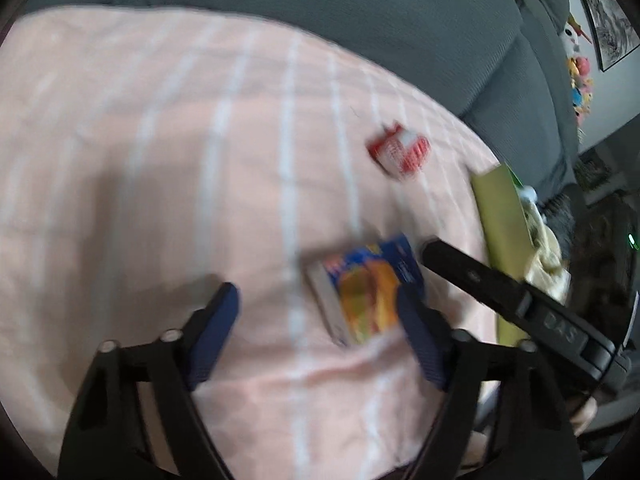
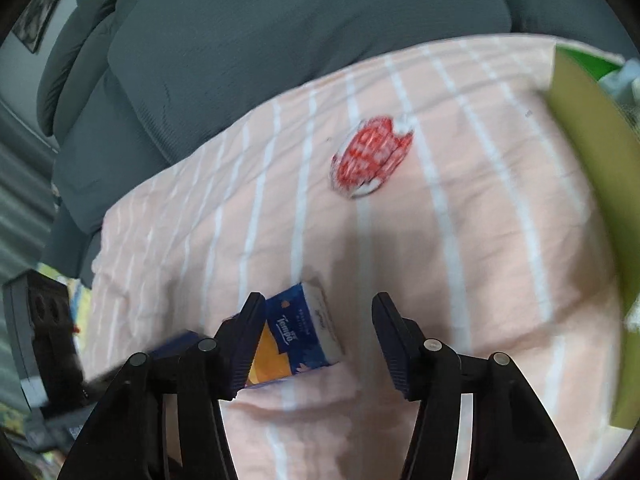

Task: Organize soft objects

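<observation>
Blue tissue pack [image 2: 300, 336] lies on the pink blanket [image 2: 460, 240], red pack [image 2: 372, 156] further back toward the sofa; both grippers, left [image 1: 320, 320] & right [image 2: 318, 330], have fingers apart, nothing clamped; imo center right one over the blue pack, then squeeze gently.

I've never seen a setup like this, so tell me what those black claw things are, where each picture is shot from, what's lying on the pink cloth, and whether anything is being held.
The black claws are hand-held grippers, one in each of a person's hands, each with a camera looking along its two fingers. One picture is from the left gripper, the other from the right gripper.

On the pink striped cloth, spread over a grey sofa, lie a blue and orange tissue pack and a red and white packet. A green box stands at the cloth's edge.

Neither gripper grips anything: both stand open beside the tissue pack. The pictures are blurred.
</observation>
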`<state>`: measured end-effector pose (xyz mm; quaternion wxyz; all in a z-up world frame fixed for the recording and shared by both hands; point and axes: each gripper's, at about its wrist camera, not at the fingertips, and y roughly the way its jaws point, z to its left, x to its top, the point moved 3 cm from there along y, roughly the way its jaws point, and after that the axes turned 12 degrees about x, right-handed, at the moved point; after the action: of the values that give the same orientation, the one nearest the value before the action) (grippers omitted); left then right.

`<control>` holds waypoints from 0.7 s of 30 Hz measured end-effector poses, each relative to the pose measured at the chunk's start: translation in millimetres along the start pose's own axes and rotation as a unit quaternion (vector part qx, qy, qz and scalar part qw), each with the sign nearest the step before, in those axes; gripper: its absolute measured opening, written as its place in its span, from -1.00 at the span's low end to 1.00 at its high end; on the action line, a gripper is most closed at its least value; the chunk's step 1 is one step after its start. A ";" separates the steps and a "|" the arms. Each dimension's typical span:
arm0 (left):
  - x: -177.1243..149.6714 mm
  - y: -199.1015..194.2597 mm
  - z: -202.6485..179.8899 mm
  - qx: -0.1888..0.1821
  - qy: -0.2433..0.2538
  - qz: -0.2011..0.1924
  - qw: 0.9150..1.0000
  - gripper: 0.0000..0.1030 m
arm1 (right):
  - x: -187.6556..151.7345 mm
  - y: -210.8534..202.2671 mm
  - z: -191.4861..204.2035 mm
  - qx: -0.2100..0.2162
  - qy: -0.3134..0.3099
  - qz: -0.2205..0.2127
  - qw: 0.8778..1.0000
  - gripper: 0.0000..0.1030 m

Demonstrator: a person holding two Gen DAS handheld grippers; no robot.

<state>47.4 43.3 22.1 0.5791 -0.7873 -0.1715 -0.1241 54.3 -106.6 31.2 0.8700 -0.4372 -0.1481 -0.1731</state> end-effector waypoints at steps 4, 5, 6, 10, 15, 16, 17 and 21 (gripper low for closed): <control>-9.8 17.7 -14.9 -0.024 0.009 0.039 0.999 -0.18 | -1.8 10.3 0.2 0.014 0.004 0.027 1.000 0.07; -11.2 18.4 -17.9 -0.020 0.013 0.034 0.999 -0.24 | -3.2 14.0 -1.9 0.016 0.006 0.032 0.999 0.01; -11.5 18.2 -20.7 -0.023 0.015 0.027 0.999 -0.26 | -4.3 15.0 -2.1 0.022 0.008 0.033 0.999 -0.01; -13.5 14.3 -32.5 -0.041 0.023 0.022 0.999 -0.27 | -6.1 0.9 -2.1 0.034 0.018 0.017 0.999 -0.03; -6.2 -12.5 -69.7 -0.051 0.063 -0.030 0.996 -0.27 | 3.5 -59.1 1.2 0.031 0.010 -0.063 0.997 -0.03; -5.1 -19.3 -79.8 -0.057 0.073 -0.042 0.995 -0.27 | 5.4 -79.2 1.4 0.028 0.006 -0.089 0.996 -0.03; -4.2 -27.9 -92.2 -0.064 0.086 -0.057 0.993 -0.27 | 6.6 -93.7 0.5 0.025 0.005 -0.108 0.994 -0.03; -6.0 -54.4 -153.4 -0.092 0.148 -0.111 0.979 -0.27 | 6.3 -164.6 -15.3 -0.003 0.014 -0.197 0.980 -0.03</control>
<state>20.0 -89.2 112.8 0.5058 -0.7864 -0.1582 -0.3175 -9.3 -211.9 141.8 0.8198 -0.3992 -0.2187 -0.3475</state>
